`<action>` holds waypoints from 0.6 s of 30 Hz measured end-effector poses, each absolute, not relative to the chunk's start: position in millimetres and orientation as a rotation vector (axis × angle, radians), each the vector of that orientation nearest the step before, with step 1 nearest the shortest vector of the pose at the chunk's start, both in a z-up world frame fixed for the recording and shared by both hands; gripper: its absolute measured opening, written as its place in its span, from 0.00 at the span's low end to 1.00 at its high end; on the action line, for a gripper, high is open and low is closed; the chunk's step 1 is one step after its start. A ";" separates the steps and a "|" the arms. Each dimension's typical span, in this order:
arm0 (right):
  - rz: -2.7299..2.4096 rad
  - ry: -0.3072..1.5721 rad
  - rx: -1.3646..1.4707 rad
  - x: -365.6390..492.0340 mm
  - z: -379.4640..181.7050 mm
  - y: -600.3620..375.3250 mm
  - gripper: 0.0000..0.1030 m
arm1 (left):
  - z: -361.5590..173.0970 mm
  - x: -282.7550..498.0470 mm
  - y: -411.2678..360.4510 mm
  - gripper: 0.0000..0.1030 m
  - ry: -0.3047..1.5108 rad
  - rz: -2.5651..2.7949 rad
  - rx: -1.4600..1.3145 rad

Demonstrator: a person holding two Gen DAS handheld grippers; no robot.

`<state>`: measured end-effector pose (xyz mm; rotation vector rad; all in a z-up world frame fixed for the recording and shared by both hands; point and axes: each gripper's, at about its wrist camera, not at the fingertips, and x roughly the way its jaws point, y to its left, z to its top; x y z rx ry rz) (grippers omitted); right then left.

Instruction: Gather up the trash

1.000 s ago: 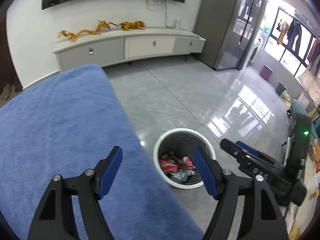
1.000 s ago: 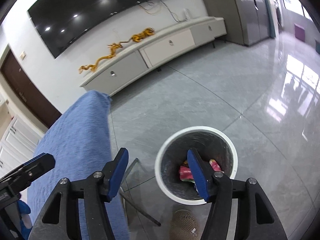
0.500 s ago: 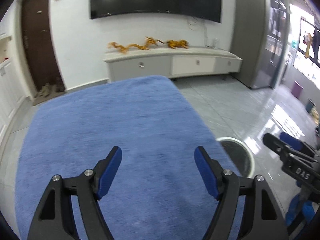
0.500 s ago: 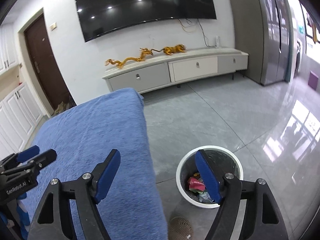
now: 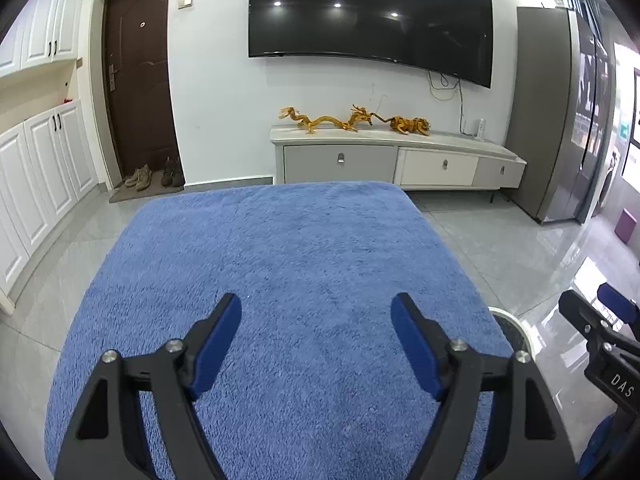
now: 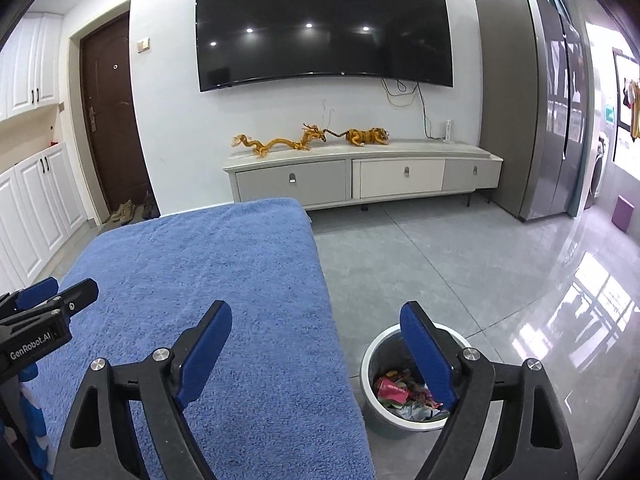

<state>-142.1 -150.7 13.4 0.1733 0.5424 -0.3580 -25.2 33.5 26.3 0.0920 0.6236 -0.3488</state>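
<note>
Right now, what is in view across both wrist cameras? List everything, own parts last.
blue cloth: 1, blue, covering the table in front
trash bin: 1, white rim, grey wall, floor right of the table, wrappers inside
television: 1, black, on the wall
cabinet: 1, white-grey, below the television
dragon figures: golden, atop the cabinet
door: 1, brown, left
shoes: brownish, by the door
left gripper: open, empty
right gripper: open, empty

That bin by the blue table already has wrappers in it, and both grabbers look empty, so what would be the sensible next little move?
Probably a pause to look around for leftovers, rather than another grab. The left gripper and right gripper both hang open, holding nothing, over the blue cloth, where no trash shows. The wrappers lie in the bin.
</note>
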 end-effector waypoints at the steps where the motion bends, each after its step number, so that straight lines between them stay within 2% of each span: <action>1: -0.359 0.539 0.172 -142.4 13.5 -149.9 0.83 | 26.7 -25.9 35.7 0.77 0.624 -0.346 0.086; 18: -0.380 0.520 0.183 -148.3 17.0 -145.7 0.93 | 37.3 -34.8 49.9 0.81 0.577 -0.293 0.068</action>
